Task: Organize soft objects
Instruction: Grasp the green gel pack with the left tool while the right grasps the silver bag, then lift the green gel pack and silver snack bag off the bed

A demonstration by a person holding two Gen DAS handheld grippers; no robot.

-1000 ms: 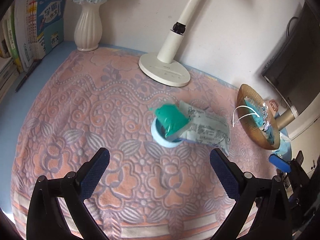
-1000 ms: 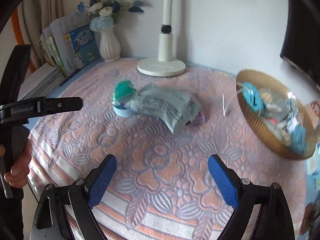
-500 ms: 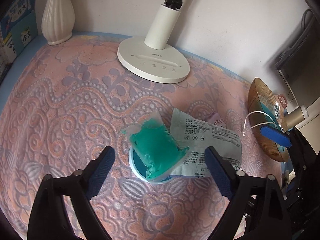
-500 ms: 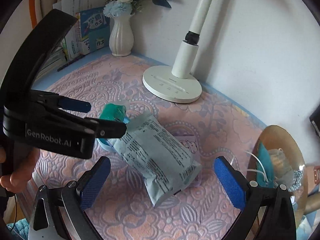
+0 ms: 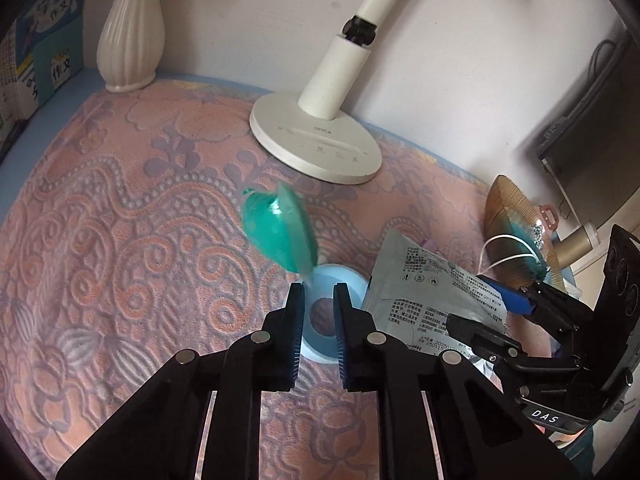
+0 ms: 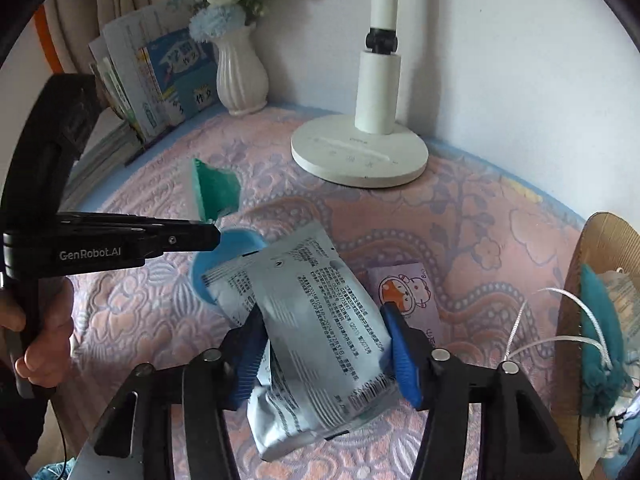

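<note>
Green pouch (image 5: 280, 236) is pinched at its corner by left hand-held gripper (image 5: 318, 294) above blue ring (image 5: 320, 336); grey packet (image 6: 316, 320) is clamped by right hand-held gripper (image 6: 324, 356).

Both wrist views close, angled down; shared: lamp base (image 5: 316, 148), blanket (image 6: 480, 240).

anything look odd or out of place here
The crinkled grey-blue foil pouch lies askew, one end propped on the light blue tape ring, covering a purple cartoon card. The right gripper straddles the pouch.
</note>
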